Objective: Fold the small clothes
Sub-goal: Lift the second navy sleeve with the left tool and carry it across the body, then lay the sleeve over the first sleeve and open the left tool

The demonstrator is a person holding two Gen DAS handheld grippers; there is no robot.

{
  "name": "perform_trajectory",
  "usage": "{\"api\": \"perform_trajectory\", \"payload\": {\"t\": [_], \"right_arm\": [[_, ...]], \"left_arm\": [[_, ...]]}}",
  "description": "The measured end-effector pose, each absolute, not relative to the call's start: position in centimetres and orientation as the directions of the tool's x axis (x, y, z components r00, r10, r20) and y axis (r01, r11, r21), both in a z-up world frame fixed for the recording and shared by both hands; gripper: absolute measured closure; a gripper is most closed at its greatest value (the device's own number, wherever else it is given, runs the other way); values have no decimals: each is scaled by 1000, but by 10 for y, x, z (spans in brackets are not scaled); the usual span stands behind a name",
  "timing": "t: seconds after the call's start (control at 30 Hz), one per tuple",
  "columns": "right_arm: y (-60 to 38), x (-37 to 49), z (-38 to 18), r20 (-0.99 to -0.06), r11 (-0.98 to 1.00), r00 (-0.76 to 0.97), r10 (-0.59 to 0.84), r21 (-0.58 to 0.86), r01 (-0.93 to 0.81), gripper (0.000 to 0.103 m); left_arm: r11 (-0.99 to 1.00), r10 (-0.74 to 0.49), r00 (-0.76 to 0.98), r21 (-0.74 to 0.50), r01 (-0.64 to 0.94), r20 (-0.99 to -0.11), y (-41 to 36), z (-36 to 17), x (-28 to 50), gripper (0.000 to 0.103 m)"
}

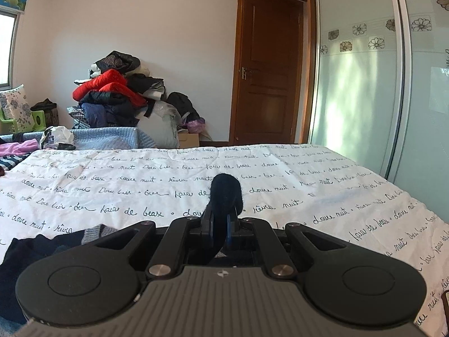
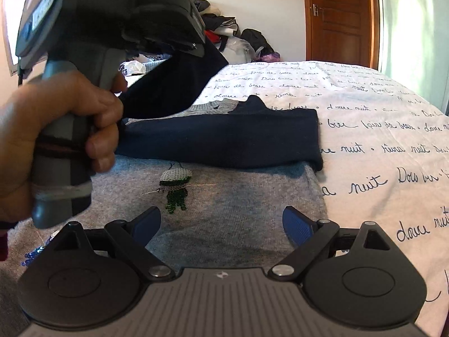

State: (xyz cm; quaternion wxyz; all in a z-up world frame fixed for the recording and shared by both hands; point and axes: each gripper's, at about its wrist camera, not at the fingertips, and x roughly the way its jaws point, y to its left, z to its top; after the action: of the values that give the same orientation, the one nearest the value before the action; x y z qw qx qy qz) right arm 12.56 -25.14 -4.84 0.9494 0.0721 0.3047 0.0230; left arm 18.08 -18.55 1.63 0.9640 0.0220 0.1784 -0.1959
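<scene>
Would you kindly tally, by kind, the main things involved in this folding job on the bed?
Sweaters: 1, the grey sweater with navy sleeves, one navy sleeve folded across it
Grippers: 2, the left gripper shut on the other navy sleeve, the right gripper open
Bedsheets: 1, the lettered bedsheet
Total: 4

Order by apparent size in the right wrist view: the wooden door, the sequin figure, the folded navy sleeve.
1. folded navy sleeve
2. wooden door, which stands far off and is partly cropped
3. sequin figure
</scene>
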Motion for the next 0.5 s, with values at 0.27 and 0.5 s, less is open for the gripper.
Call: {"api": "perform_trajectory", "payload": {"t": [0.27, 0.5], "right_arm": [[-257, 124, -50, -586, 988, 806, 81, 154, 12, 9], [-256, 122, -51, -594, 990, 801, 74, 142, 14, 9]], "left_arm": [[905, -383, 825, 9, 425, -416, -202, -7, 182, 93], [890, -400, 803, 22, 456, -442, -208, -15, 181, 74]]}}
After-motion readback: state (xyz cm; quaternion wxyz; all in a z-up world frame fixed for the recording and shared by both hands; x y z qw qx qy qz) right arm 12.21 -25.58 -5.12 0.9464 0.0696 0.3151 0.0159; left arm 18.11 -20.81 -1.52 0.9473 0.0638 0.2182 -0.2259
